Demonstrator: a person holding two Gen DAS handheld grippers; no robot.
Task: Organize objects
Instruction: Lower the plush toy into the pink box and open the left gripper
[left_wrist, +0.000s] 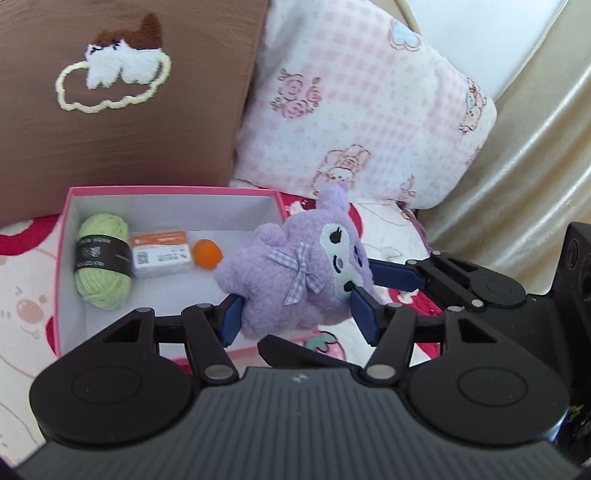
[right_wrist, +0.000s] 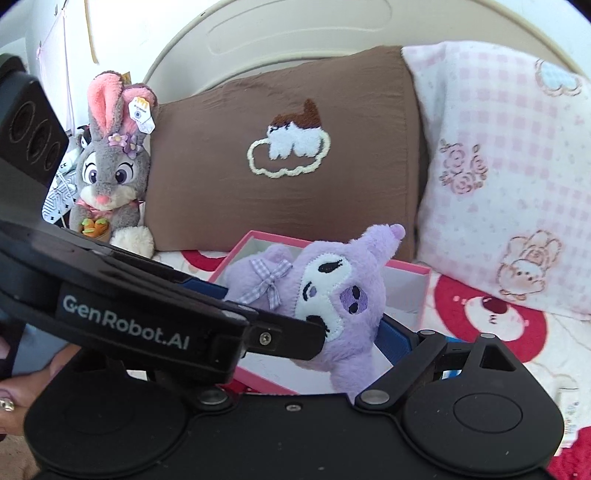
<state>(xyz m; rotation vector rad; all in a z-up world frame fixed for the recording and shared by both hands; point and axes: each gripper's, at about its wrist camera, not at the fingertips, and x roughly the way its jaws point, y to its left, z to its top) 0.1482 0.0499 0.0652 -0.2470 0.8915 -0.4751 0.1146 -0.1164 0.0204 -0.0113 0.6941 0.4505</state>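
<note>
A: Where is the purple plush toy (left_wrist: 295, 269) sitting relative to the pink box (left_wrist: 74, 206)?

B: It is hanging over the box's near right corner, pinched between both claws. The left claw (left_wrist: 295, 310) is standing about half open, its blue pads pressing the toy's flanks. The right claw (left_wrist: 373, 277) is coming in from the right, one finger against the face; how firmly it is gripping, I cannot tell.

A: And the open floor?

B: It is lying left and far of the toy, beside the green yarn (left_wrist: 103, 262), small carton (left_wrist: 162, 253) and orange ball (left_wrist: 207, 253).
</note>
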